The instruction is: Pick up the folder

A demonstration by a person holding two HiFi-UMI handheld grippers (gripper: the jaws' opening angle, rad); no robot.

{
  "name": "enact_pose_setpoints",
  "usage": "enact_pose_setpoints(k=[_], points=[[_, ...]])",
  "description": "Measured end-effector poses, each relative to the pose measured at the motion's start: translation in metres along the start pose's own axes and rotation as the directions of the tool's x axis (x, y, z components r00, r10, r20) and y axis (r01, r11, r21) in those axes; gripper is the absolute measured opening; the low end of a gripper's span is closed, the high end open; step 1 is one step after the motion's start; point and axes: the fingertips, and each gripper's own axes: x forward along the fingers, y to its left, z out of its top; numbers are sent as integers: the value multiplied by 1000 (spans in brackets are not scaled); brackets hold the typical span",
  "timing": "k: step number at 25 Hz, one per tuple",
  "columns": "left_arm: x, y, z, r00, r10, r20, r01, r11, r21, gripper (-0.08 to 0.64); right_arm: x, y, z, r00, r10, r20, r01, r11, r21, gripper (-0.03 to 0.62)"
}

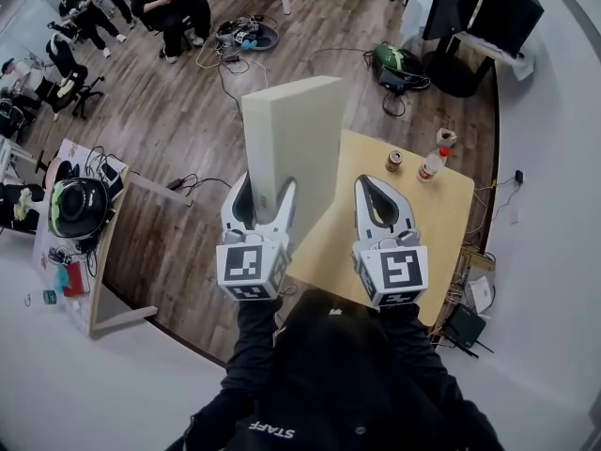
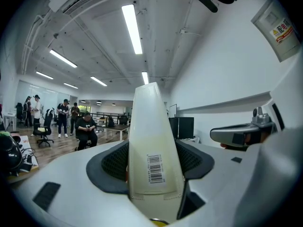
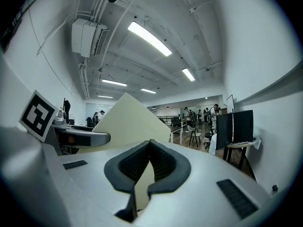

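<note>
L gripper (image 1: 268,194): fingers clamped on the narrow spine of the folder (image 1: 293,139). Folder upright, long axis vertical, looks lifted clear of desk (image 1: 441,216). R gripper (image 1: 377,184) just beside it on the right, fingers pinched together, empty. L alone carries it.

Your folder (image 1: 293,139) looks smooth and matt, plastic or card, with a paper barcode label (image 2: 155,169). Your left gripper (image 1: 268,191) is smooth white plastic; its pads (image 2: 113,162) are dark, ribbed and matt. The table (image 1: 441,214) is pale wood
</note>
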Motion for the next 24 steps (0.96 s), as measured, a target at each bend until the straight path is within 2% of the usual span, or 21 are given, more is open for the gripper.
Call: enact_pose_setpoints(k=[10, 24], points=[[4, 4, -7, 1000, 9, -29, -9, 1000, -5, 324, 6, -3, -3, 1000, -12, -28, 12, 1000, 5, 23], [13, 5, -16, 998, 18, -55, -19, 1000, -5, 324, 12, -6, -15, 1000, 12, -25, -12, 1000, 8, 23]])
